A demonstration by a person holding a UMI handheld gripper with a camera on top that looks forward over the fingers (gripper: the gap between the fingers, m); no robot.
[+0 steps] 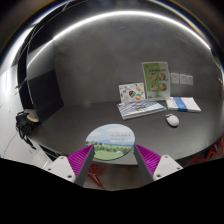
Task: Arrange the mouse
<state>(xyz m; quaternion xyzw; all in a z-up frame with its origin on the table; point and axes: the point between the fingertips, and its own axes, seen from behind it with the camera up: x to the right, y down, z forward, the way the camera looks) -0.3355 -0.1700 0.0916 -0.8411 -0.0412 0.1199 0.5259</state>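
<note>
While the hand-held gripper (113, 160) hangs wide open and empty, the mouse (172, 120) rests on the dark desk (75, 125).

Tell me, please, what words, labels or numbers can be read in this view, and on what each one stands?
None can be read.
Upright green card: print too small.
Upright leaflet: print blurred.
Round mouse pad: picture only, no legible text.
White mouse: no mark visible.

Single view rides hand-held gripper (112, 160), looking forward over desk (90, 120), raised, fairly far.
</note>
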